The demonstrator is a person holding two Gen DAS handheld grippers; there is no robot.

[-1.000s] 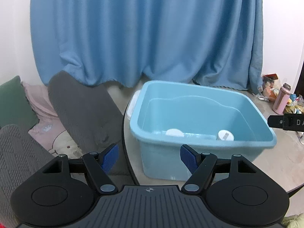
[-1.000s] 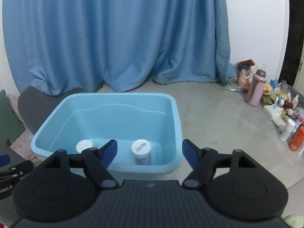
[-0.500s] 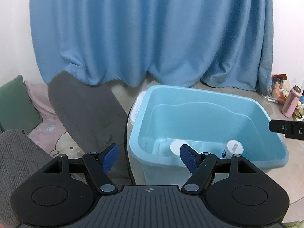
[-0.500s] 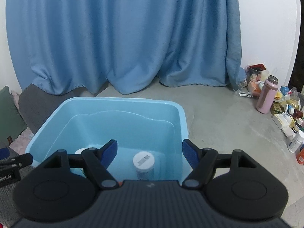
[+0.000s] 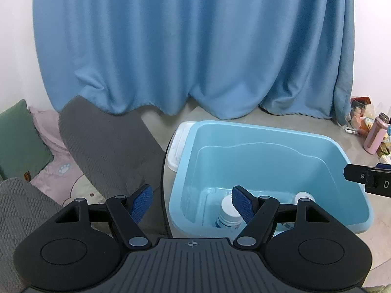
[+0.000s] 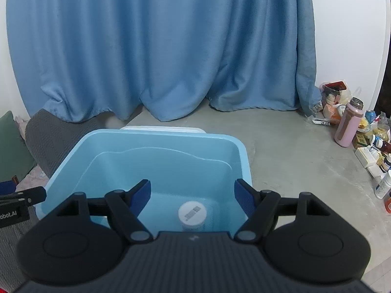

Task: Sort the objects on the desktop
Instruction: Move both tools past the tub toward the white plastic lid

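Note:
A light blue plastic tub [image 5: 347,161] [image 6: 73,153] stands on the grey table. Inside it are two white-capped bottles: one [image 5: 228,211] near the left wall, one [image 5: 304,196] [image 6: 192,213] further right with a barcode label on its cap. My left gripper [image 5: 191,201] is open and empty, above the tub's left near corner. My right gripper [image 6: 193,195] is open and empty, above the tub's near side, over the barcode bottle. The right gripper's tip shows at the right edge of the left wrist view [image 5: 366,177].
A white lid or box [image 5: 177,144] sits behind the tub's left end. A pink flask [image 6: 347,125] and several bottles and boxes [image 6: 376,153] crowd the table's right side. A grey cushion [image 5: 107,144] and green pillow [image 5: 19,141] lie left. Blue curtain behind.
Both grippers have risen and come closer over the tub, so I look down into it more steeply. The bottles have not moved. Both stay open.

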